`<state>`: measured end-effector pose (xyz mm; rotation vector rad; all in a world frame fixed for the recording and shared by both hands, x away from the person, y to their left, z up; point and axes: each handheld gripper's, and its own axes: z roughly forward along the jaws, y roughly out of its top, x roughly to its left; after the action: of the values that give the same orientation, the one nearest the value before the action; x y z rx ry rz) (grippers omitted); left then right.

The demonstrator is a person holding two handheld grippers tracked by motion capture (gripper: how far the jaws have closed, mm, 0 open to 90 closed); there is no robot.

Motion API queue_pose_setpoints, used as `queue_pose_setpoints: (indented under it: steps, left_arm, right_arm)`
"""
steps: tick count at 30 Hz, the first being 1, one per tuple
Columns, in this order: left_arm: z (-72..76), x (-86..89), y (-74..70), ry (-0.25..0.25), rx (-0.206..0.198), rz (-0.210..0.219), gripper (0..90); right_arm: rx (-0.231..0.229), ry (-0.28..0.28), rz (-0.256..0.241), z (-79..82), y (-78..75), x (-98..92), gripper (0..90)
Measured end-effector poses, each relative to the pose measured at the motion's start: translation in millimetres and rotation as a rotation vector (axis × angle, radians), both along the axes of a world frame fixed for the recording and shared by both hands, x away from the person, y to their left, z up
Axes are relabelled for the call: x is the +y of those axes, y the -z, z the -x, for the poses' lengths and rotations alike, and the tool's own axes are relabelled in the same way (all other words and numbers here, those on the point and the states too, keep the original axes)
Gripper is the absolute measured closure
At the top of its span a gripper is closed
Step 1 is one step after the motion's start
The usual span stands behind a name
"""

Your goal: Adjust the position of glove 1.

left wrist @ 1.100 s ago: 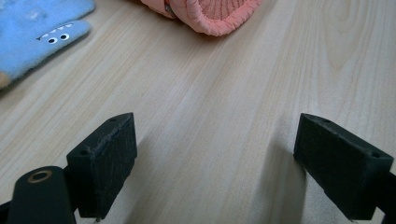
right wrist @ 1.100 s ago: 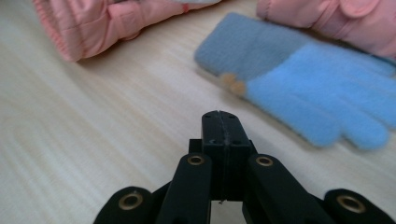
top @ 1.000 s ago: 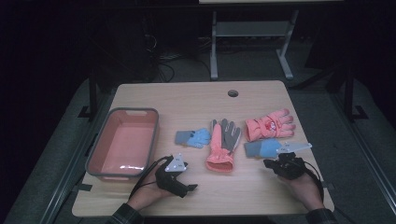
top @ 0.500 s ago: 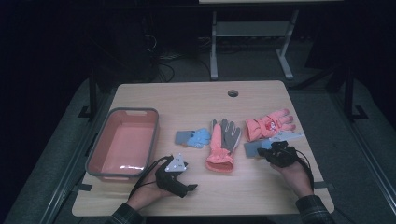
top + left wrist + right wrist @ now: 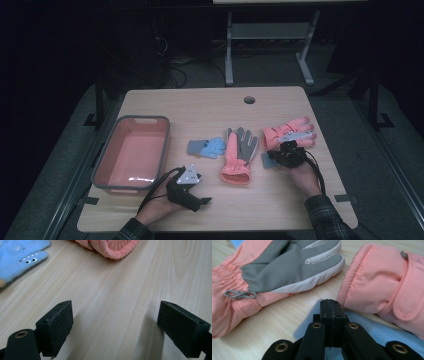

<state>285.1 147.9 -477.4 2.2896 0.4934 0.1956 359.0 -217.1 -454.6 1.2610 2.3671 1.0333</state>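
Observation:
Several gloves lie on the wooden table [image 5: 200, 107]. A grey-palmed pink glove [image 5: 237, 155] lies in the middle with a small blue glove [image 5: 207, 147] to its left. A pink glove [image 5: 290, 132] lies at the right, and a second blue glove [image 5: 266, 161] lies just below it. My right gripper [image 5: 277, 154] rests over that second blue glove [image 5: 382, 336], jaws pressed shut [image 5: 331, 312], beside the pink cuff [image 5: 382, 282] and the grey palm [image 5: 282, 267]. My left gripper [image 5: 192, 179] stands open [image 5: 119, 332] above bare wood, short of the pink cuff [image 5: 112, 247] and the blue glove [image 5: 17, 262].
A pink tray with a grey rim [image 5: 132, 150] stands at the table's left, nothing in it. A round hole [image 5: 249, 99] sits near the far edge. A metal stand [image 5: 267, 45] and cables are on the dark floor beyond.
My right gripper has moved forward and left from the table's right front onto the second blue glove, now covering most of it. The left gripper has stayed put.

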Motion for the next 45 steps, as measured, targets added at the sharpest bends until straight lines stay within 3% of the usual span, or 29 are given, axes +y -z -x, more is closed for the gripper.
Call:
queue_pose_setpoints:
  steps: [3, 11, 20, 45]
  left_arm:
    - [0.0, 0.0, 0.0, 0.000, 0.000, 0.000, 12.5]
    - [0.7, 0.6, 0.1, -0.001, -0.002, 0.001, 12.5]
    - [0.6, 0.6, 0.1, -0.001, -0.001, 0.001, 12.5]
    - [0.7, 0.9, -0.2, 0.001, -0.003, -0.002, 12.5]
  right_arm:
    - [0.022, -0.002, 0.012, -4.6, 6.3, 3.3, 90.0]
    - [0.027, -0.010, 0.012, -0.9, 6.8, 3.0, 89.9]
    - [0.041, -0.072, 0.035, 17.8, 3.8, 4.0, 89.9]
    - [0.070, -0.209, 0.037, 64.4, 0.6, 21.8, 89.9]
